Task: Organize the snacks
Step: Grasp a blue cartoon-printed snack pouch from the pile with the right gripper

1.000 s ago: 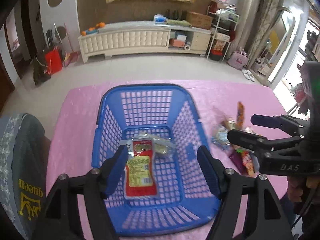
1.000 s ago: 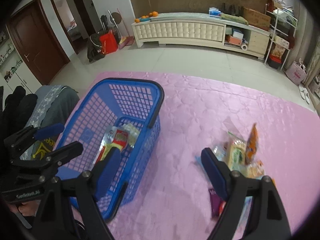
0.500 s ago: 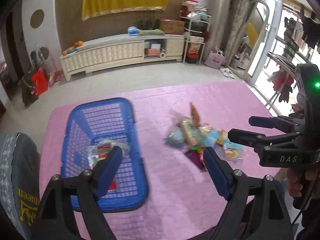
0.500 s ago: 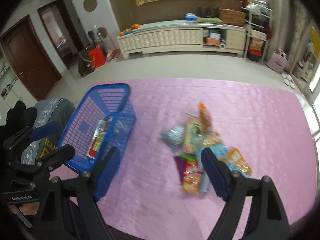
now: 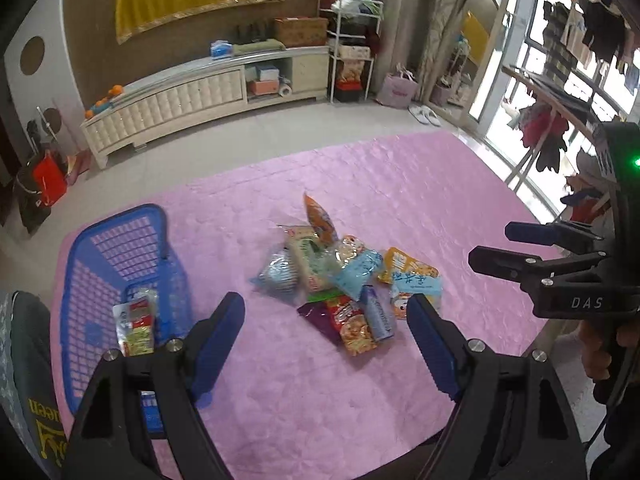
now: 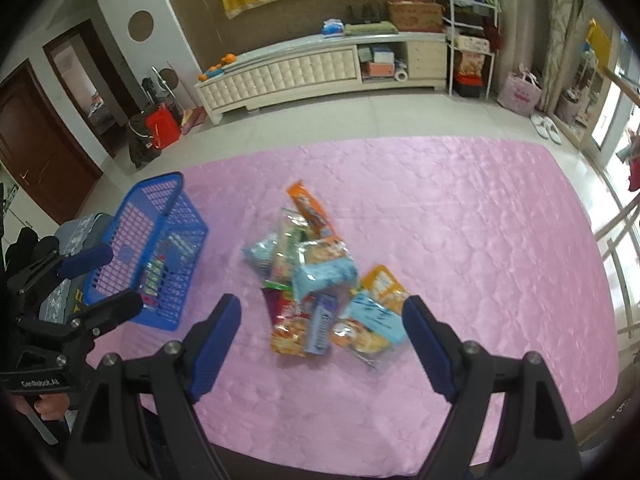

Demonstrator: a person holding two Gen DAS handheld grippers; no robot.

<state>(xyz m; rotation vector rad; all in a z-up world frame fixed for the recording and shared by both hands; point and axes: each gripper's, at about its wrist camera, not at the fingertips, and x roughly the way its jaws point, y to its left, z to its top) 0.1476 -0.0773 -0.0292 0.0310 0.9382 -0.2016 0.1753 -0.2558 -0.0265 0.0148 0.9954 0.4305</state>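
A pile of snack packets lies in the middle of the pink table cover; it also shows in the right wrist view. A blue plastic basket stands at the left with a red and yellow packet inside; the basket shows in the right wrist view too. My left gripper is open and empty, above the near side of the pile. My right gripper is open and empty, also just short of the pile, and appears at the right of the left wrist view.
The pink cover's near edge runs close below the grippers. A dark jacket lies at the left beside the basket. A white cabinet and shelves stand across the tiled floor.
Both grippers have pulled back and swung right, from over the basket to facing the snack pile. The basket now sits at the left of both views. Both stay open.
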